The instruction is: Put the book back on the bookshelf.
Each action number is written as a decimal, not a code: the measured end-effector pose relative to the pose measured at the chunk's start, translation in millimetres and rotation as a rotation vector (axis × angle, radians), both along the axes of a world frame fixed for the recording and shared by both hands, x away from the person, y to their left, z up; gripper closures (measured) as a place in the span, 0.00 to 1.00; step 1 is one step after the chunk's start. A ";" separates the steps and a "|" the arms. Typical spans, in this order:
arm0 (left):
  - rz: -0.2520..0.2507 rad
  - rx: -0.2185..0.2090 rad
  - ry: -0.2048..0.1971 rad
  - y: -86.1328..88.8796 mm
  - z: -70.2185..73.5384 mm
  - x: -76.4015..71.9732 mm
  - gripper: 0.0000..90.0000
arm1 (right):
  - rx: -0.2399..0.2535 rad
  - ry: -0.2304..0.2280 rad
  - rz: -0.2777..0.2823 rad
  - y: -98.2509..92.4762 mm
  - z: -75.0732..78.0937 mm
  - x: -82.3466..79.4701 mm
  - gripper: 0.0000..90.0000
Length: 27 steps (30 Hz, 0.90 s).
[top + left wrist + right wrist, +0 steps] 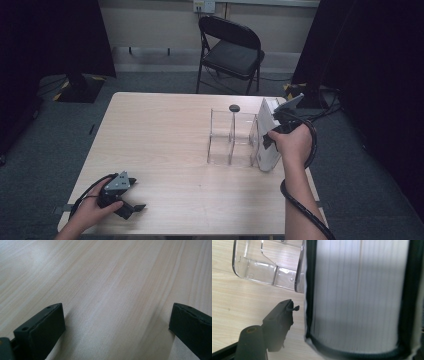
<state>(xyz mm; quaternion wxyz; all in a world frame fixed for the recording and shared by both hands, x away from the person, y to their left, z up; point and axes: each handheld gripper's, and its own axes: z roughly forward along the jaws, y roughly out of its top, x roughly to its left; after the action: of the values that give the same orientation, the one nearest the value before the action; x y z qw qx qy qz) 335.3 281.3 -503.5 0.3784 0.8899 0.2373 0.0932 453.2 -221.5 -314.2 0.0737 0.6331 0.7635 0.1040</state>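
A thick book [266, 134] with white page edges [359, 295] between dark covers stands upright at the right end of a clear acrylic organizer [232, 137]. My right gripper [270, 139] is at the book's near side, with the book between its jaws. In the right gripper view the left finger [278, 322] stands a small gap off the book's dark cover and does not press on it. The other finger is hidden behind the book. My left gripper [132, 207] rests on the table near the front left corner, jaws wide apart [117, 322] with nothing but bare wood between them.
The organizer's clear compartments [259, 267] hold nothing, and a small dark round thing [234, 108] sits at its far end. The book stands close to the wooden table's [160, 135] right edge. A black folding chair [231, 50] stands beyond the far edge.
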 end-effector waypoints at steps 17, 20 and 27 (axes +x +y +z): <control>0.000 0.001 0.000 0.0 0.1 0.0 0.00 | 0.049 -0.040 0.046 -7.0 -7.1 -18.5 0.20; 0.000 0.001 0.001 0.0 0.1 0.0 0.00 | 0.058 -0.029 0.062 -5.4 -9.1 -20.7 0.19; 0.000 0.001 0.001 0.0 0.1 0.0 0.00 | 0.036 -0.016 0.084 -0.7 -12.6 -25.2 0.19</control>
<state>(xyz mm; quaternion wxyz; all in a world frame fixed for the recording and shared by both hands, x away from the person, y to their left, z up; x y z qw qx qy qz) 335.3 281.3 -503.3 0.3777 0.8902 0.2372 0.0929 427.9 -222.2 -326.8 0.0640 0.6010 0.7867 0.1260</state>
